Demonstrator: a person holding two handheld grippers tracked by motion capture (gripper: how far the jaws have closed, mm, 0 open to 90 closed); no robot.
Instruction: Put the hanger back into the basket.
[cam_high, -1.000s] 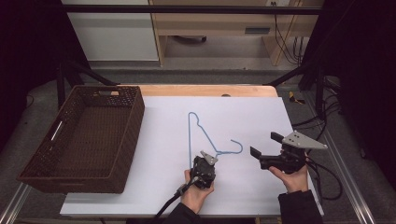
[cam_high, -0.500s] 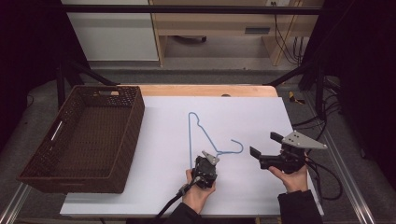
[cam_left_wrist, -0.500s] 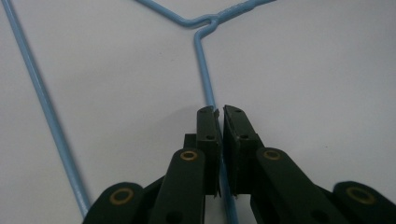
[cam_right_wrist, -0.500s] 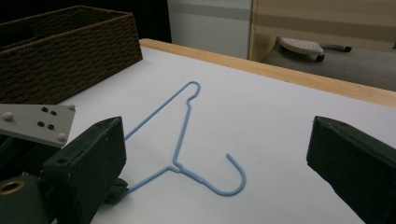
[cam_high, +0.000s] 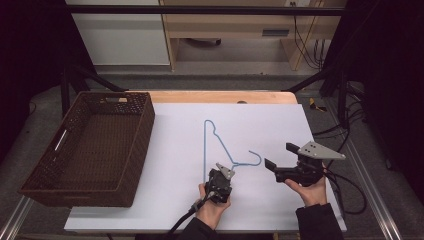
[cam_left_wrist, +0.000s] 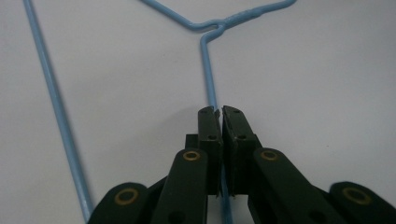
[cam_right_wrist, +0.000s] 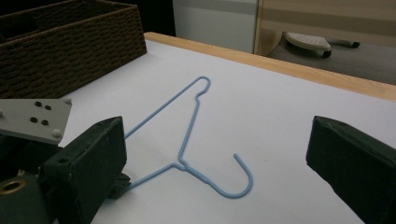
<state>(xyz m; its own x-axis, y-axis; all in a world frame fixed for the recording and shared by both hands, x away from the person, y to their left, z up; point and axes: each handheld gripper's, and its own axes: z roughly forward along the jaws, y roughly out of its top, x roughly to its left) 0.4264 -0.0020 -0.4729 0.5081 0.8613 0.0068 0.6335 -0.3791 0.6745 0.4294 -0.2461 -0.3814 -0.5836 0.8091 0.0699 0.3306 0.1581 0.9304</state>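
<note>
Looking down from the high view, I see the blue wire hanger (cam_high: 220, 147) lying flat on the white worktop (cam_high: 260, 125), roughly in the middle, with its hook curling toward my right side and one pointed corner aimed away from me. My left claw (cam_high: 223, 171) sits at the near end of the hanger, just where one sloping arm of the wire runs back toward me. In the left gripper view the two black jaws are pressed together on that thin wire (cam_left_wrist: 211, 79): the wire passes straight between the pads and runs on ahead to the twisted neck of the hanger, while the long bottom bar stretches away well to the left of the jaws.

My right claw (cam_high: 280, 162) is held off to the right of the hook, near it but not touching it, and turned toward the hanger. In the right gripper view its jaws stand spread wide with nothing between them, and the hanger's hook (cam_right_wrist: 240, 179) lies on the worktop in the gap ahead of them.

A brown woven basket (cam_high: 50, 170) stands at the left edge of the worktop, well apart from the hanger
</note>
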